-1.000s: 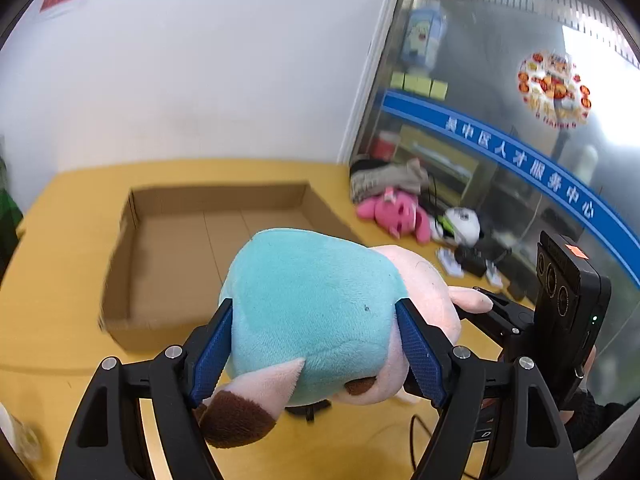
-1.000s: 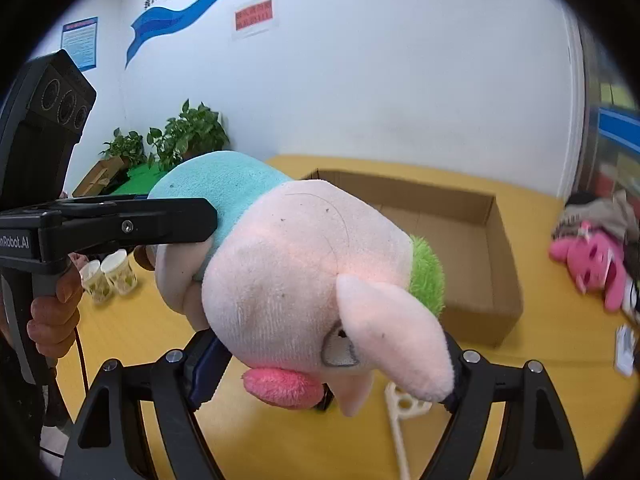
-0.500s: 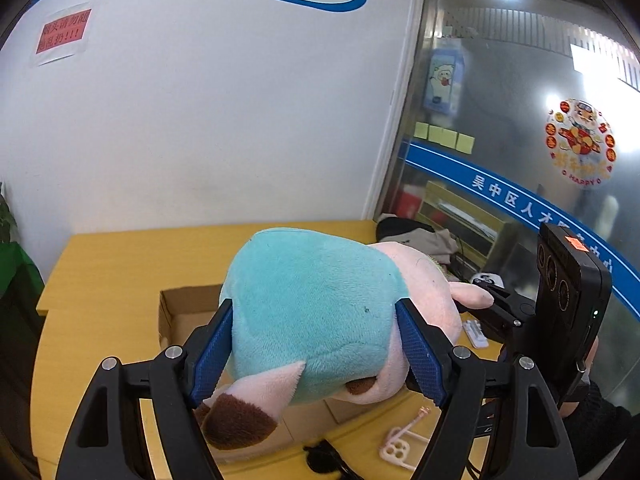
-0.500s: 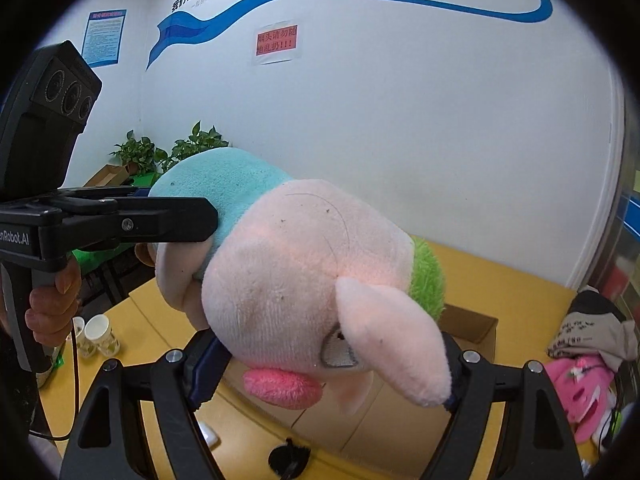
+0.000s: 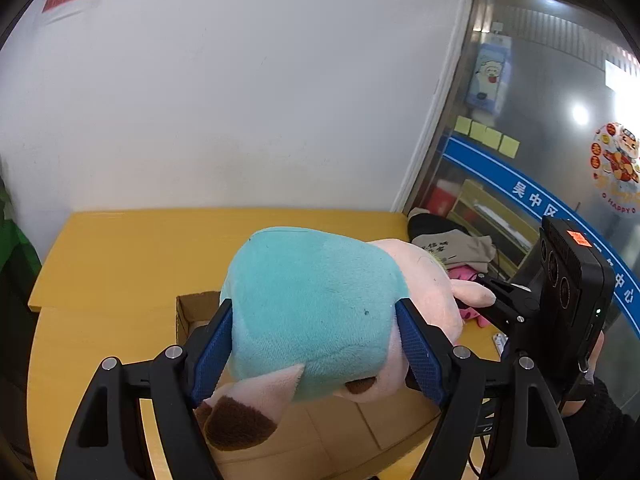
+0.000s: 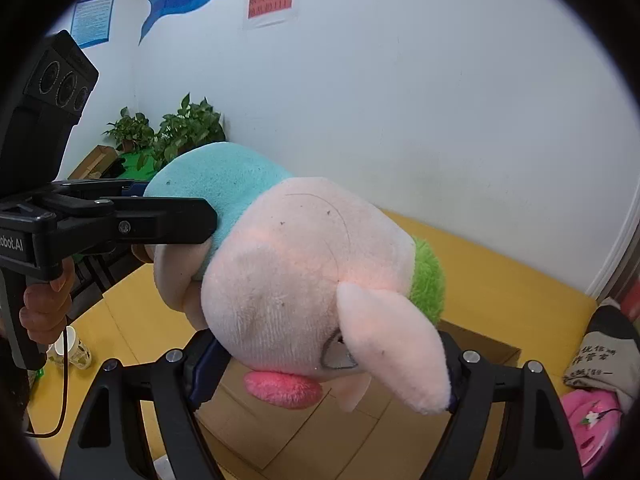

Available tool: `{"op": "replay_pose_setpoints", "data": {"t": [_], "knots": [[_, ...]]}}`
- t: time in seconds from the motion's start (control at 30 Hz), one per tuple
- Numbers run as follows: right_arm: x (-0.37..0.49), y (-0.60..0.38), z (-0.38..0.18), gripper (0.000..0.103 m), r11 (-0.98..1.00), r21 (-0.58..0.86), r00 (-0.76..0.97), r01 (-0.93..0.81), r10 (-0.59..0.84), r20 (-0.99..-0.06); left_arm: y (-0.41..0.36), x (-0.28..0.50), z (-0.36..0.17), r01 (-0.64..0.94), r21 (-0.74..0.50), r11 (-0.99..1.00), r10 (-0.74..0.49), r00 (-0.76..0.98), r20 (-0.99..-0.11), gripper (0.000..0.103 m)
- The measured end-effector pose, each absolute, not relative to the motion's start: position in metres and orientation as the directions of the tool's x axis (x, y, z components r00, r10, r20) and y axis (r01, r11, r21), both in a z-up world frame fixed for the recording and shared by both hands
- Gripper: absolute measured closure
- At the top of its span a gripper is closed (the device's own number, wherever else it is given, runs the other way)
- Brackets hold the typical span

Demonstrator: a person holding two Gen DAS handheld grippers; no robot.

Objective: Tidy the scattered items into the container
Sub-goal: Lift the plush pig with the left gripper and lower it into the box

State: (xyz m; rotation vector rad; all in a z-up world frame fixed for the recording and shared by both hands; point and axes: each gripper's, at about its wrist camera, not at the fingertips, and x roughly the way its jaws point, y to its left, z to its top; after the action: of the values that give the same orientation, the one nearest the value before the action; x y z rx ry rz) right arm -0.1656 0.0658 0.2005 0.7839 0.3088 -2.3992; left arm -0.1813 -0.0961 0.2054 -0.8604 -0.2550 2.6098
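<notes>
A large plush pig (image 5: 320, 312) with a teal body, pink head and brown-tipped foot is held in the air by both grippers. My left gripper (image 5: 316, 352) is shut on its teal body. My right gripper (image 6: 320, 364) is shut on its pink head (image 6: 296, 280); the right-hand pad is hidden behind an ear. The open cardboard box (image 5: 192, 308) lies on the yellow table below the pig, mostly hidden by it; its floor also shows in the right wrist view (image 6: 280, 432).
A pink plush toy (image 6: 592, 416) and a grey cloth bundle (image 5: 452, 244) lie at the table's right end by a glass door. Paper cups (image 6: 72, 348) stand at the left. A white wall runs behind the yellow table (image 5: 160, 248).
Both grippers have carried the pig forward and over the box; the box, first seen whole ahead, is now underneath and mostly hidden. The grip on the pig is unchanged.
</notes>
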Motion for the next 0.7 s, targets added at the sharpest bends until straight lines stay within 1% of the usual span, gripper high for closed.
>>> {"op": "replay_pose_setpoints", "data": {"t": [0.37,0.57,0.7], "knots": [[-0.226,0.048,0.124,0.021,-0.807,0.015,-0.574,0.59,-0.432,-0.696,-0.111,-0.246,0.126,-0.253,-0.329,-0.91,0.411,-0.66,-0.629,0.021],[-0.262,0.036,0.077,0.021,-0.809,0.022,-0.532,0.587,-0.406,-0.743,-0.114,-0.286,0.082,-0.193,-0.336,-0.922,0.381,-0.617,-0.689,0.021],[-0.29,0.022,0.043,0.021,-0.807,0.016,-0.518,0.59,-0.393,-0.76,-0.113,-0.313,0.056,-0.145,-0.318,-0.937,0.34,-0.586,-0.735,0.021]]}}
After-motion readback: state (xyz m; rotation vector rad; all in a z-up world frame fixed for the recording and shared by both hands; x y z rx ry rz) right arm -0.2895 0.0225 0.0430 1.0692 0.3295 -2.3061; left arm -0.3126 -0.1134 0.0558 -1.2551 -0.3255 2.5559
